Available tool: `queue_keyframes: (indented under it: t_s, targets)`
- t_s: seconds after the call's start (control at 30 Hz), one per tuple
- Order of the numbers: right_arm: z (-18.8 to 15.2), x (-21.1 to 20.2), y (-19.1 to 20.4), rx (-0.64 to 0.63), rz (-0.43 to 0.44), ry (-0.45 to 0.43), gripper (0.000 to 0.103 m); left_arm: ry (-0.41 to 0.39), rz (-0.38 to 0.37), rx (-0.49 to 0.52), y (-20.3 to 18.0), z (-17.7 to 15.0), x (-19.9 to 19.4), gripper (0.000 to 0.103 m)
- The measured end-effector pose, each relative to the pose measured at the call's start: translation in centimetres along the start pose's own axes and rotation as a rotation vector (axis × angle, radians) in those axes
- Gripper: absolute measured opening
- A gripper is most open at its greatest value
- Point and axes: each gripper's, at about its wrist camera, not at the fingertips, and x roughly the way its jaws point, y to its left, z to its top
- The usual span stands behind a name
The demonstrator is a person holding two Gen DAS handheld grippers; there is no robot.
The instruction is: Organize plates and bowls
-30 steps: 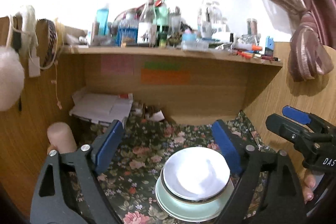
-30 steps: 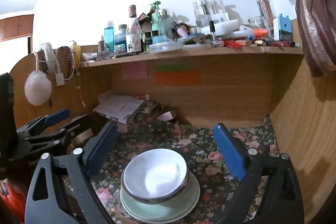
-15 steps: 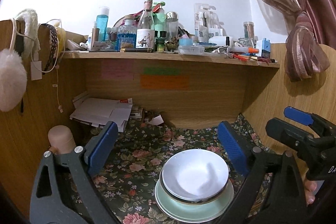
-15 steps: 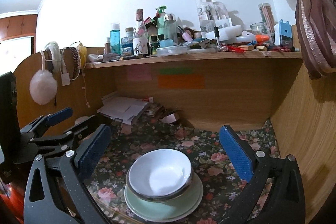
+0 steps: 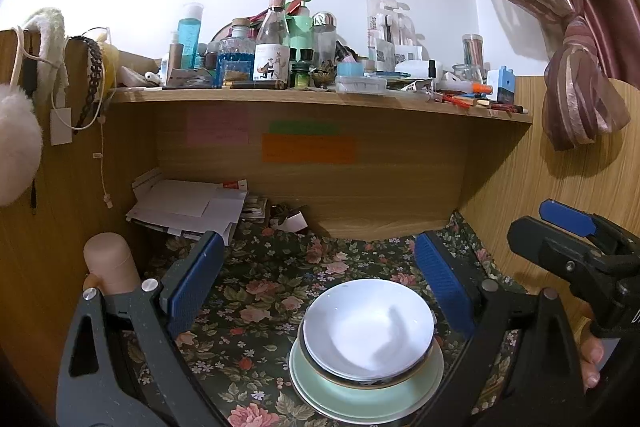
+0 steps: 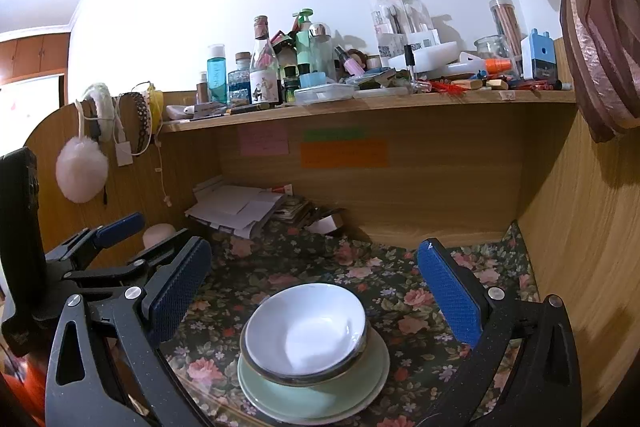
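The white bowl (image 5: pixel 368 327) sits on green plates (image 5: pixel 366 393) just in front of both grippers. The left gripper (image 5: pixel 318 291) has just been opening; nothing is between its pads. The right gripper (image 6: pixel 314 293) gapes wide and empty. Both point slightly down.

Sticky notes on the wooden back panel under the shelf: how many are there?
3, all beneath the shelf: a pink note on the left, a green note right of it, and an orange note just below the green.

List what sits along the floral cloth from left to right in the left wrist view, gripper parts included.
Pink cylinder → left gripper's left pad → stacked white bowl on the green plate → its right pad → right gripper at the right edge.
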Motion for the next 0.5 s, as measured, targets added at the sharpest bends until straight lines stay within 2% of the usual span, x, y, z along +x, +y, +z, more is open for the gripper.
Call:
queue_keyframes:
  t_s: [0.5]
  targets:
    - [-0.03, 0.25, 0.00, 0.006, 0.000, -0.002, 0.103, 0.006, -0.009, -0.004, -0.06, -0.07, 0.32, 0.097]
